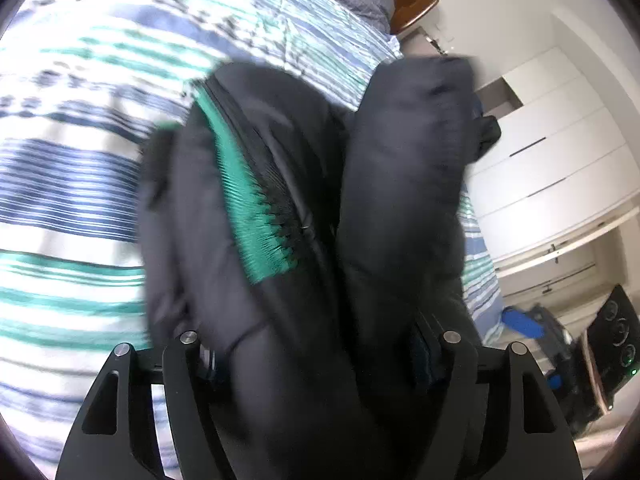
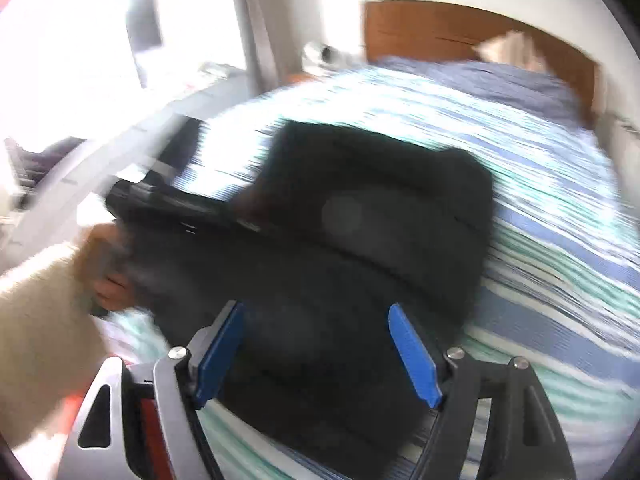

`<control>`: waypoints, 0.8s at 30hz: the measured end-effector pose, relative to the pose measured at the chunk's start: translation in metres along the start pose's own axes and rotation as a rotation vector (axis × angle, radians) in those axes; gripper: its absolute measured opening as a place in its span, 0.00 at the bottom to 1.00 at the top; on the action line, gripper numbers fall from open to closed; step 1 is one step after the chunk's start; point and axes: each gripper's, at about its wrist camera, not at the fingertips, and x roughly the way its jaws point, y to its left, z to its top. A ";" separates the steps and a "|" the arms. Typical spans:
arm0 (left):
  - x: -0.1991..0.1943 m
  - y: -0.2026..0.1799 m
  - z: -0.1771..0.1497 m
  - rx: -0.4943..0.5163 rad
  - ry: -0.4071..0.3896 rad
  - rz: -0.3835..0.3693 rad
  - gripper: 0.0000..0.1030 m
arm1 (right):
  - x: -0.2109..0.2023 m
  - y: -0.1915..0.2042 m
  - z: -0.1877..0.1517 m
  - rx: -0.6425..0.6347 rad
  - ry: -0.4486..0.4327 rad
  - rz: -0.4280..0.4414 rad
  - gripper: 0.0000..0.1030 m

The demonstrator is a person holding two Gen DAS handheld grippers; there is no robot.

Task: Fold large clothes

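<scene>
**Black jacket over the striped bed**

You worked over a bed covered in a blue, green and white striped quilt (image 1: 72, 184), with a brown wooden headboard (image 2: 440, 28) at its far end and white cupboard doors (image 1: 560, 160) along the wall. One garment was in play: a black padded jacket with a green ribbed trim (image 1: 248, 200). Your left tool (image 1: 316, 360) was buried in it, jacket fabric bunched between its fingers. Your right tool (image 2: 316, 356) stood wide open, its two blue pads (image 2: 414, 356) holding nothing, above the jacket.
</scene>
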 end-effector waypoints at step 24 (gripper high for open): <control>0.022 0.095 0.002 -0.249 -0.187 -0.614 0.99 | 0.065 0.017 -0.007 -0.044 0.087 -0.062 0.76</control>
